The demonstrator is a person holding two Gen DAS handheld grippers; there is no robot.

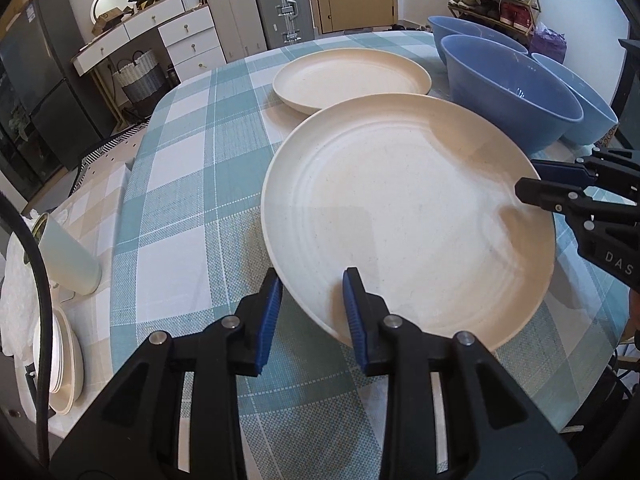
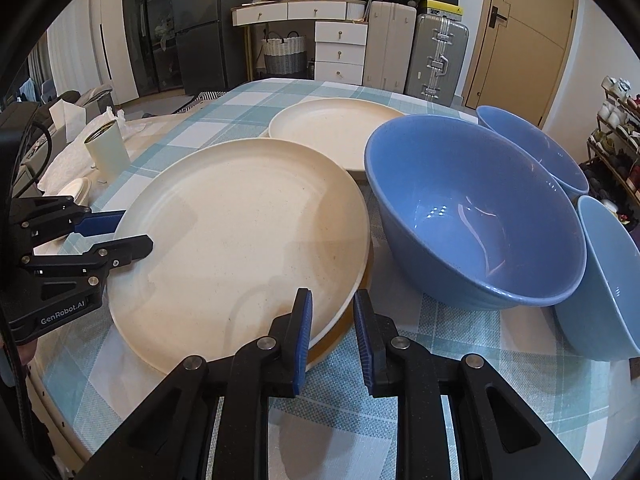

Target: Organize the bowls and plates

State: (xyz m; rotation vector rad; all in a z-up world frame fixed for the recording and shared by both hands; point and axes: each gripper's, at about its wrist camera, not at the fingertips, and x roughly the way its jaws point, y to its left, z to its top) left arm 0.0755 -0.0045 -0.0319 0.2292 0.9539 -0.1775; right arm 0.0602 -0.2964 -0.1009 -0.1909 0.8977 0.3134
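A large cream plate point(image 1: 400, 208) point(image 2: 240, 232) sits in the middle of the checked tablecloth point(image 1: 180, 220), and both grippers grip its rim. My left gripper point(image 1: 312, 280) point(image 2: 136, 228) is shut on the near-left rim, one finger over the plate and one under it. My right gripper point(image 2: 330, 300) point(image 1: 532, 180) is shut on the opposite rim. A tan edge shows under the plate in the right wrist view. A second cream plate point(image 1: 352, 76) point(image 2: 328, 132) lies just behind. Three blue bowls stand to the right: a large one point(image 2: 472, 216) point(image 1: 508, 88) and two behind it point(image 2: 528, 144) point(image 2: 612, 280).
A pale green cup point(image 1: 68, 256) point(image 2: 108, 148) stands on a lower surface left of the table. A small stack of white dishes point(image 1: 64, 360) lies near it. Suitcases point(image 2: 436, 56), white drawers and a shoe rack line the far wall beyond the table edge.
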